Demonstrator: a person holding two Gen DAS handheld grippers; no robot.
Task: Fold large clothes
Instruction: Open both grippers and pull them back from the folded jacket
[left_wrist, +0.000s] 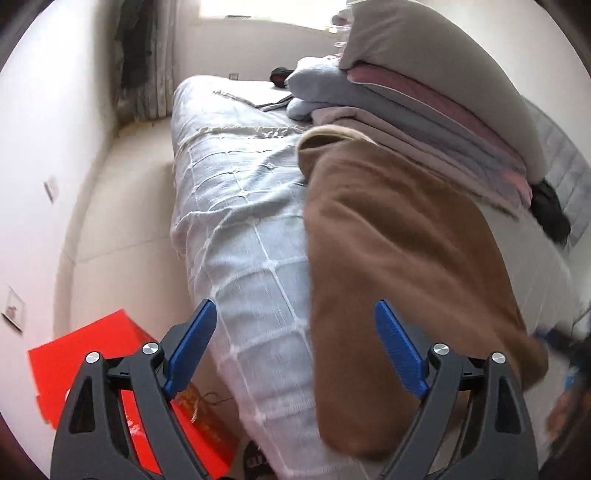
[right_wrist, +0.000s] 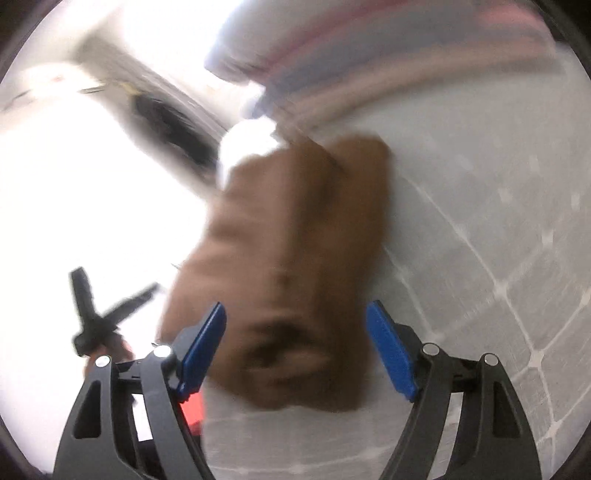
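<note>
Both hand-held grippers stand wide apart and empty over the folded brown garment on the bed.

The brown garment (left_wrist: 399, 280) lies ahead of the left hand-held gripper (left_wrist: 295, 343) and between and beyond the pads of the right hand-held gripper (right_wrist: 295, 347), untouched. Its near end hangs close to the edge of the bed (left_wrist: 236, 229), so a nudge could slide it off; the stack of folded clothes (left_wrist: 436, 110) beyond it leans. The right view is blurred, so the folds and the dark object left of that gripper are unreadable.

Brown garment (left_wrist: 399, 266) on bed (left_wrist: 240, 221); left gripper (left_wrist: 295, 347) wide, empty
</note>
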